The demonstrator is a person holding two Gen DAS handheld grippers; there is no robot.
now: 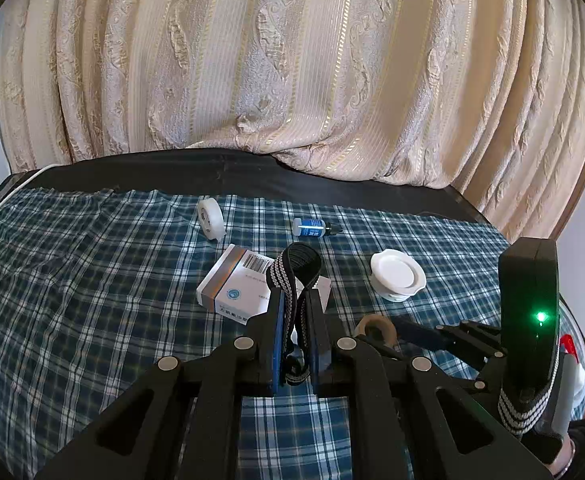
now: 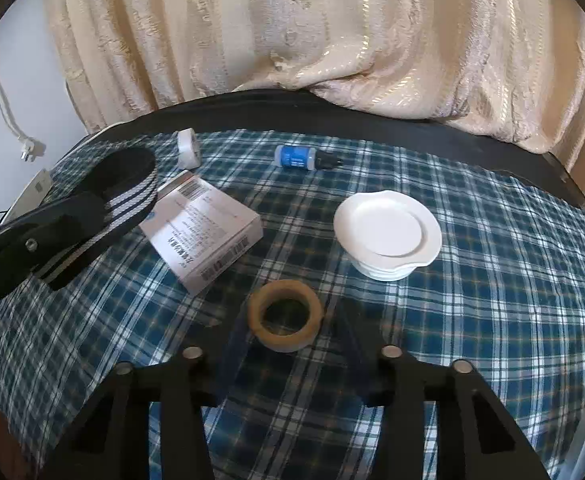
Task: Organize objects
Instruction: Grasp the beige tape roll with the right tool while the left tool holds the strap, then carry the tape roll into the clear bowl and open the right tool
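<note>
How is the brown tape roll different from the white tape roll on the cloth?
The brown tape roll lies flat with its hole facing up; the white tape roll stands on its edge. The brown roll lies near the right claw, the white roll at the far side of the checked cloth. Both are rings, untouched.

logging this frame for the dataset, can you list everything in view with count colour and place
elastic band: 1, black with white stripes, clamped in left gripper
medicine box: 1, white, cloth centre-left
brown tape roll: 1, tan, lying flat near right gripper
white tape roll: 1, standing on edge, far left
small bottle: 1, blue, lying on its side, far centre
lid: 1, white, right of box
plaid cloth: 1, blue-white, covers table
curtain: 1, cream, behind
left gripper: shut on band
right gripper: open, fingers blurred
</note>
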